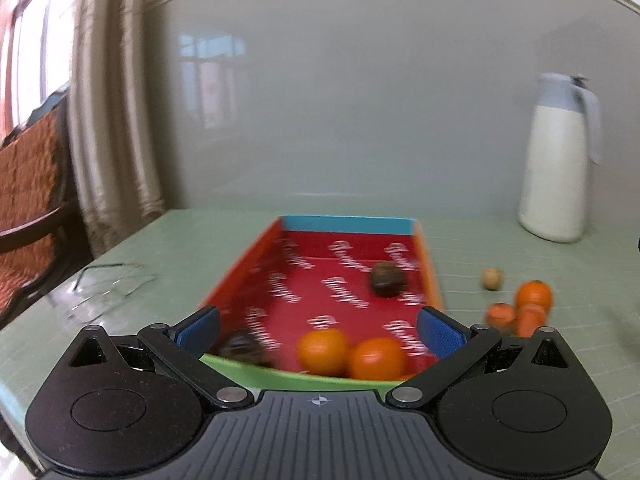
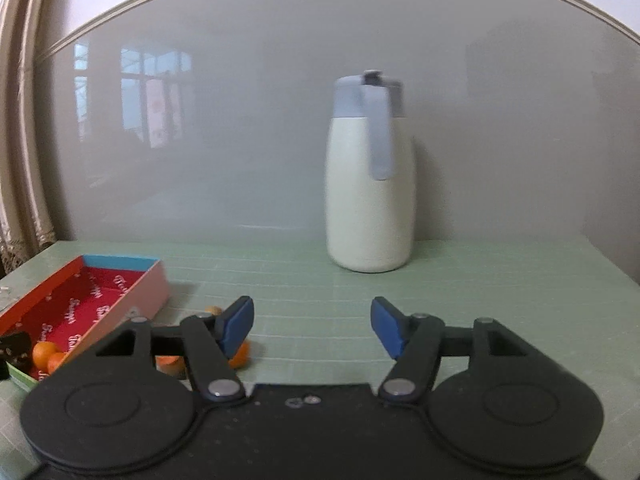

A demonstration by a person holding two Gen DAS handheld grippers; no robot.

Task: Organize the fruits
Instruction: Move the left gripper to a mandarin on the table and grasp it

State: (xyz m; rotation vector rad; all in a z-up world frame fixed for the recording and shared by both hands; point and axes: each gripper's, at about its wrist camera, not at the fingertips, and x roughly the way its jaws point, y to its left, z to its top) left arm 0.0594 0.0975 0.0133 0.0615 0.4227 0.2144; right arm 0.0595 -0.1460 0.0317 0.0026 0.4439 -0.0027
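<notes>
A shallow box (image 1: 240, 276) with a red printed floor lies on the green table. Inside it are two oranges (image 1: 322, 350) (image 1: 376, 358) at the near end and two dark brown fruits (image 1: 387, 278) (image 1: 242, 348). My left gripper (image 1: 320, 332) hangs open above the box's near end, holding nothing. To the right of the box, several small oranges (image 1: 534, 296) and a tan nut (image 1: 492, 278) rest on the table. My right gripper (image 2: 313, 326) is open and empty over bare table, with those loose oranges (image 2: 240, 354) partly hidden behind its left finger and the box (image 2: 136, 292) further left.
A white jug (image 2: 368, 200) with a grey-blue lid stands at the back by the wall. A pair of glasses (image 1: 108, 284) lies left of the box near the table's edge. Beyond that edge are a curtain (image 1: 112, 120) and a chair (image 1: 28, 184).
</notes>
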